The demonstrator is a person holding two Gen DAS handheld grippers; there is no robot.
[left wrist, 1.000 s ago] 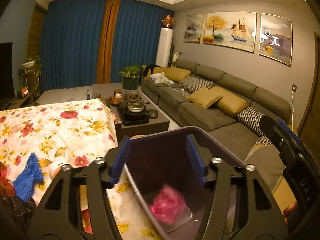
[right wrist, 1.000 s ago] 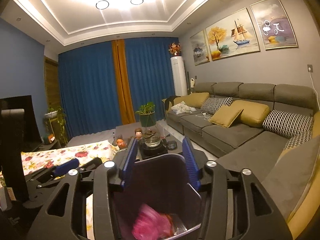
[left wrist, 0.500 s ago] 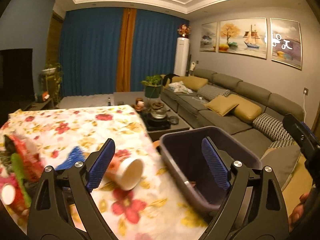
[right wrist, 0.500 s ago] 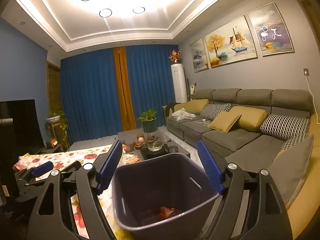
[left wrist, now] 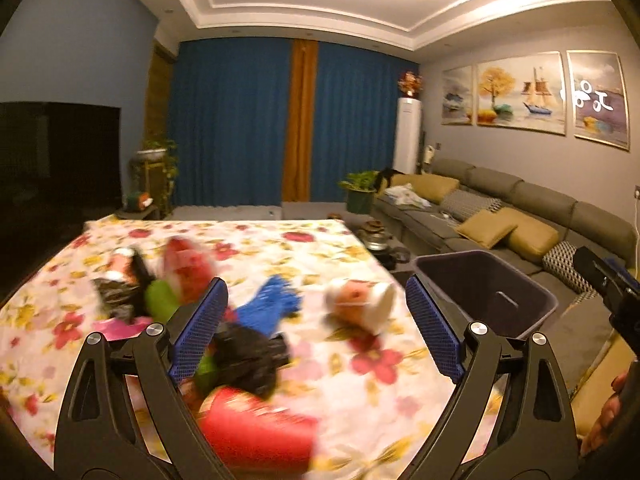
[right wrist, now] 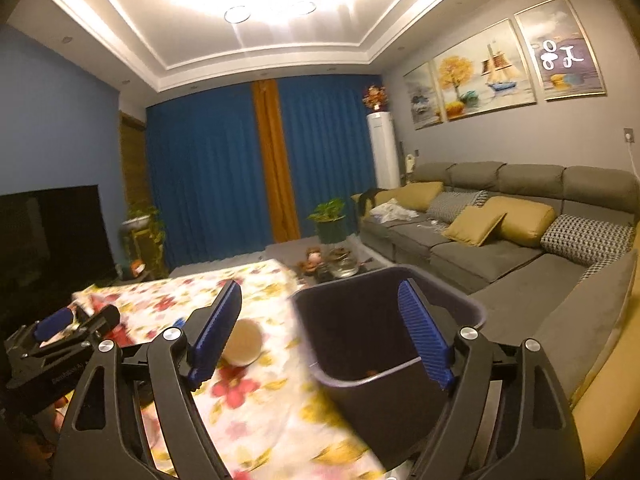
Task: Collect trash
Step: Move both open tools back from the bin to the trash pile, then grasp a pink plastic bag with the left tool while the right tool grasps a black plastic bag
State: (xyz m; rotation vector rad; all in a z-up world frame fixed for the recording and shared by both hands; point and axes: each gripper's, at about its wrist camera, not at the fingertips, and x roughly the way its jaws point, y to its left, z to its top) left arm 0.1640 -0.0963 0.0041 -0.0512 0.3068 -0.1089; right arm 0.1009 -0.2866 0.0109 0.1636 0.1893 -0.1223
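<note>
A dark purple trash bin [left wrist: 486, 292] stands beside the right edge of the floral-cloth table [left wrist: 304, 248]; it also shows in the right wrist view [right wrist: 384, 336]. My left gripper [left wrist: 316, 328] is open and empty above a blurred pile of trash: a white paper cup [left wrist: 360, 304] on its side, a blue scrap [left wrist: 272, 304], a black bag [left wrist: 248, 352], a red cup [left wrist: 256, 432] and red and green wrappers [left wrist: 176, 276]. My right gripper [right wrist: 320, 340] is open and empty, over the bin's near rim. The cup [right wrist: 242, 342] lies left of the bin.
A grey sofa [right wrist: 500, 240] with yellow cushions runs along the right wall. A low coffee table [left wrist: 376, 240] with a plant and teaware stands beyond the bin. A dark TV [left wrist: 56, 160] is at the left. Blue curtains hang at the back.
Both grippers opened wide and swung left from over the bin toward the table. The pink trash that was falling into the bin is now out of sight inside it.
</note>
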